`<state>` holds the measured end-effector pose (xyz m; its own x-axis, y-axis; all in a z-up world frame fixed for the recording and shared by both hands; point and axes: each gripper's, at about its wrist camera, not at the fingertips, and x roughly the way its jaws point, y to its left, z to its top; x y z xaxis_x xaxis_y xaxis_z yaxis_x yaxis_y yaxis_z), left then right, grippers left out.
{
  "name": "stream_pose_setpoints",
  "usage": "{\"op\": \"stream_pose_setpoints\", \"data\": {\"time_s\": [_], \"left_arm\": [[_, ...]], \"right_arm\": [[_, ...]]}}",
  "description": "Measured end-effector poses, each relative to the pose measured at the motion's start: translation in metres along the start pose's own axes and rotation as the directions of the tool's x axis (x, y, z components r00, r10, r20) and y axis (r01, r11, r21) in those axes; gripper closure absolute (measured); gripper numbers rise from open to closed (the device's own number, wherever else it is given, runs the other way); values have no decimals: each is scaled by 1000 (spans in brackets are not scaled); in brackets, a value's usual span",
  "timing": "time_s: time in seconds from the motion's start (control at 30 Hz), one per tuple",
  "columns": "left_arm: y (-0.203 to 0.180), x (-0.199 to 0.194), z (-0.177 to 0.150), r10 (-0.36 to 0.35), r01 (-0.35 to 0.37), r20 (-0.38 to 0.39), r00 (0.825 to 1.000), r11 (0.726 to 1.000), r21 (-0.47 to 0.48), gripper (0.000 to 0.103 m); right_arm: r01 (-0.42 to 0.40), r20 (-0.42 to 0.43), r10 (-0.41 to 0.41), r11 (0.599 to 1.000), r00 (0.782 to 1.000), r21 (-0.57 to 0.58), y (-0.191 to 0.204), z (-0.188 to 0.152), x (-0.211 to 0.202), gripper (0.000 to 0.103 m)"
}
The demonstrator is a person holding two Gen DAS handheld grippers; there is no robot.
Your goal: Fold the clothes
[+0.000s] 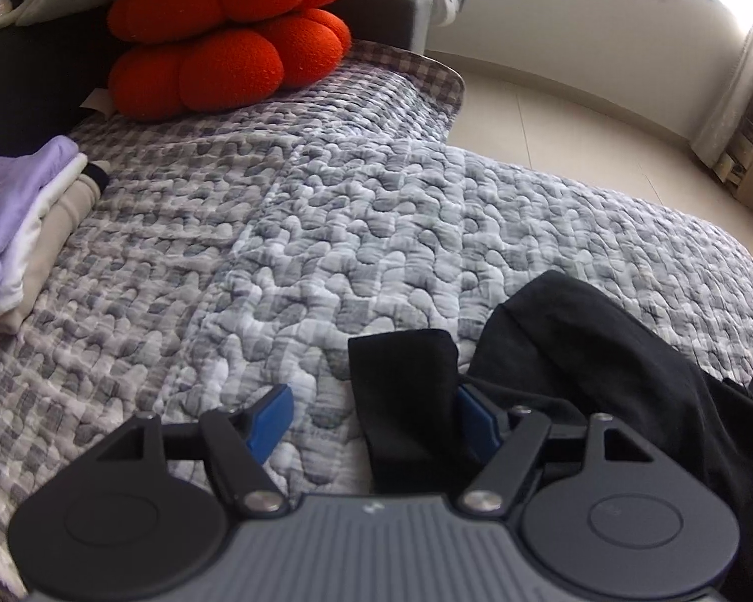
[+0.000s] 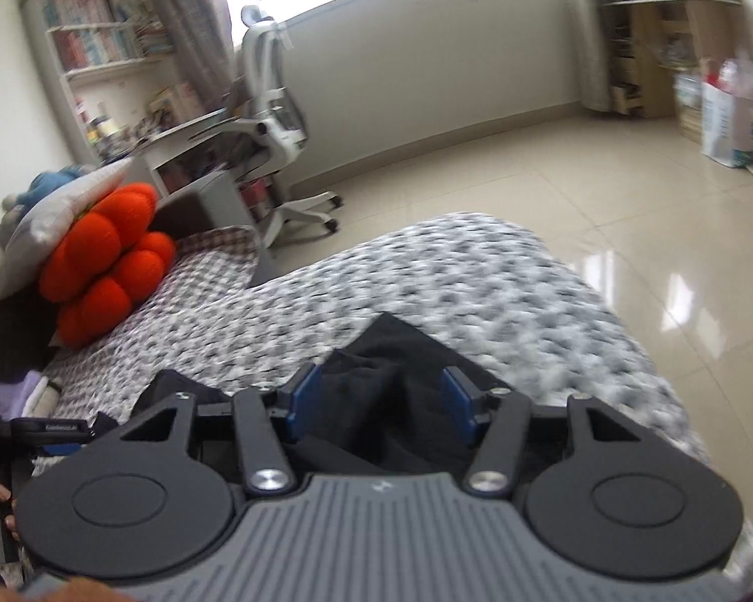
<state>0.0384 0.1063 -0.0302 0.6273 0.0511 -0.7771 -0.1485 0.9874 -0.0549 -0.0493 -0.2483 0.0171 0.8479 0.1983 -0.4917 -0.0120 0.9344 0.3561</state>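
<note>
A black garment [image 1: 602, 366] is seen lying rumpled on the near edge of a grey quilt [image 1: 326, 210]; a strip of it is raised between the fingers of the left gripper [image 1: 371, 416], whose jaws are spread wide; the cloth is seen against the right finger only, so nothing is pinched. The right gripper [image 2: 381, 396] is held over a bunched ridge of the same garment [image 2: 376, 401]; its jaws are also wide apart, with cloth between them but not clamped. At the quilt's far left edge a stack [image 1: 30, 231] of folded clothes is seen, lilac over white over beige; beyond the quilt's far end an orange cushion [image 1: 226, 35] is propped.

The step in hand is judged to be work on the black piece, which is not yet flat or squared; whether the jaws are about to close or have just let go cannot be told. Either way, the garment is judged to need spreading flat on the quilt, with two edges or corners gripped firmly.
</note>
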Motion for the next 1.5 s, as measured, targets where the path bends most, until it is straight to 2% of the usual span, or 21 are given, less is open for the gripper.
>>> {"op": "stream_pose_setpoints", "data": {"time_s": [0.1,0.2,0.27,0.37,0.4,0.43,0.47,0.53,0.6,0.73,0.77,0.8,0.83,0.9,1.0,1.17,1.2,1.23,1.27,1.5], "left_arm": [[7,0,0,4,-4,5,1000,999,-41,30],[15,-1,-2,-26,26,-1,1000,996,-89,34],[19,-3,-3,-48,48,-2,999,992,-114,40],[21,-4,-3,-68,68,3,998,990,-127,56],[22,-3,-4,-70,69,2,998,990,-125,64],[22,-2,-4,-69,69,1,998,990,-121,67],[21,-1,-4,-68,68,3,998,991,-118,68],[21,-2,-5,-80,80,5,997,990,-119,78],[20,-1,-5,-84,84,5,996,990,-115,79],[16,-2,-7,-76,77,11,997,994,-83,81],[16,-2,-7,-81,81,12,997,994,-79,84],[16,-2,-8,-91,92,13,996,993,-79,92],[16,-2,-8,-96,97,14,995,992,-80,94],[15,-3,-9,-94,95,18,995,992,-83,97],[17,-5,-9,-92,94,24,995,991,-95,98],[27,-9,-9,-63,68,38,997,986,-154,98],[30,-9,-9,-56,62,43,998,984,-166,98],[32,-10,-8,-49,56,47,998,983,-173,98],[33,-10,-8,-42,50,51,998,983,-177,99],[38,-18,9,64,-45,127,990,988,-149,99]], "right_arm": [[-81,-24,81,996,996,-28,13,8,25,46],[-91,-53,89,995,995,-46,19,13,49,48],[-87,-75,84,995,994,-45,19,13,63,52],[-115,-114,108,992,988,-53,22,12,79,56],[-125,-126,117,990,985,-58,24,12,83,57],[-133,-138,124,989,983,-62,26,11,87,57],[-137,-150,125,988,981,-70,29,10,91,57],[-136,-177,118,986,977,-93,37,7,99,57],[-127,-201,100,984,974,-127,45,4,107,58],[-98,-225,51,974,973,-203,61,-4,117,63],[-94,-226,43,971,973,-220,64,-5,117,65],[-99,-232,44,968,972,-229,67,-6,117,72],[-104,-239,46,966,970,-237,69,-7,117,75],[-107,-245,41,959,969,-263,75,-10,115,75],[-104,-246,24,943,969,-317,82,-15,113,73],[-88,-232,8,938,973,-336,81,-19,114,74],[-80,-229,0,937,973,-339,83,-19,114,78],[-70,-226,-9,937,974,-342,84,-19,114,90],[-60,-216,-17,937,976,-343,86,-18,114,93],[35,-77,-64,942,995,-335,93,5,110,94]]}}
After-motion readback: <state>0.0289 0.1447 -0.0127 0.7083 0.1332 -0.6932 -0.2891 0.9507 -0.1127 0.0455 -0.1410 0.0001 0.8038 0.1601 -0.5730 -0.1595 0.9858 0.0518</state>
